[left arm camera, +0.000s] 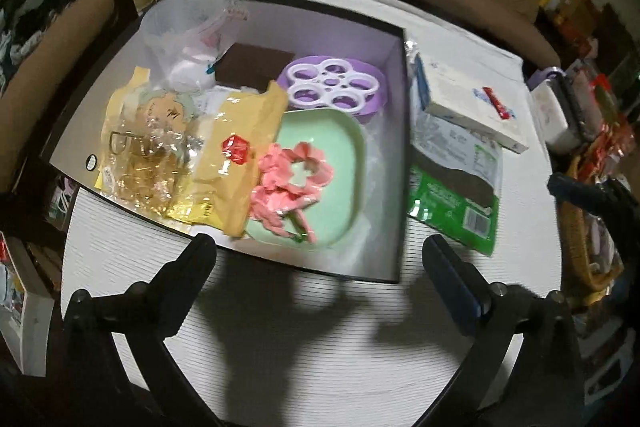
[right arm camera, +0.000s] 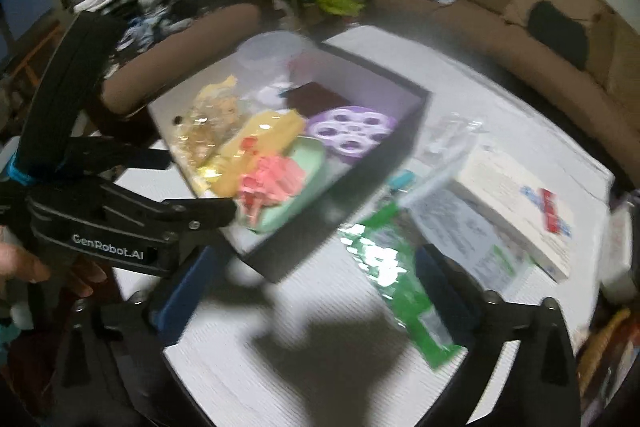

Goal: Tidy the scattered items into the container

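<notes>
Where crinkly foil lies, rigid cardboard box (left arm camera: pixel 394 155)

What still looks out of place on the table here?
The green packet and the white box lie on the table, outside the black container. The box rests partly on the packet.

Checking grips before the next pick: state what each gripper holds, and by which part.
Nothing is held. The left gripper and right gripper both have jaws wide open, empty, above the table.
</notes>
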`<state>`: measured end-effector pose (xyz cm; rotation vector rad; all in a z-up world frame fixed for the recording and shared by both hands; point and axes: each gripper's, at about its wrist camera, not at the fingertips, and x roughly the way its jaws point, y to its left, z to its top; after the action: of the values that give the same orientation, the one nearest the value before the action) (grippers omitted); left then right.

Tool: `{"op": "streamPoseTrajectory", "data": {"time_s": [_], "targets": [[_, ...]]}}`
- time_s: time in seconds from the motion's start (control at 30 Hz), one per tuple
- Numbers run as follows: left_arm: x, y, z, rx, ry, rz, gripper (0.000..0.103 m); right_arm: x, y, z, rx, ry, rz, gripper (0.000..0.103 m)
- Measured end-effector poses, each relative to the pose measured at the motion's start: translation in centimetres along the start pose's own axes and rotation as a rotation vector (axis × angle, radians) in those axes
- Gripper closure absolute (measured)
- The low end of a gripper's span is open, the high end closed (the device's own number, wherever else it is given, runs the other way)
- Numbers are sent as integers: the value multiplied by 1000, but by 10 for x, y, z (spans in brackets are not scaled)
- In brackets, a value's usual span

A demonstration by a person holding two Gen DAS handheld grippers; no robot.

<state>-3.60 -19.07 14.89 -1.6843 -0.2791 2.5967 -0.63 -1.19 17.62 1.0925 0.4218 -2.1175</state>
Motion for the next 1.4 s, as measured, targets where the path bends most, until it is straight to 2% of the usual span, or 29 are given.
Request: {"op": "streamPoseTrajectory", "data": {"time_s": [0.17,0.4,0.53,0.7,0.8,1.0,1.2,1.4], "targets": [[-15,-36,-13,64,-66,51,0,-27,-24,-30,96,-40,-6,0],[-21,-82,-30,118,-96,52,0,-58,-62,-69,194,-70,-58,0],[-19,-101,-39,127,-109,30,0,-69,-82,-91,226,-75,-94,0],[-11,-126,-53,153,-167,-41,0,-77,-114,-126,311,-82,-105,0],[5,-146,-65,192,-196,-35,0,-74,-133,-145,363,-73,-136,0],[59,-173,-83,230,-172,21,0,-53,-157,-183,451,-91,-221,0],[110,-182,-94,252,-135,60,0,-19,-172,-209,499,-77,-276,0],[138,-175,-94,226,-110,104,0,7,-172,-231,525,-44,-327,0]]}}
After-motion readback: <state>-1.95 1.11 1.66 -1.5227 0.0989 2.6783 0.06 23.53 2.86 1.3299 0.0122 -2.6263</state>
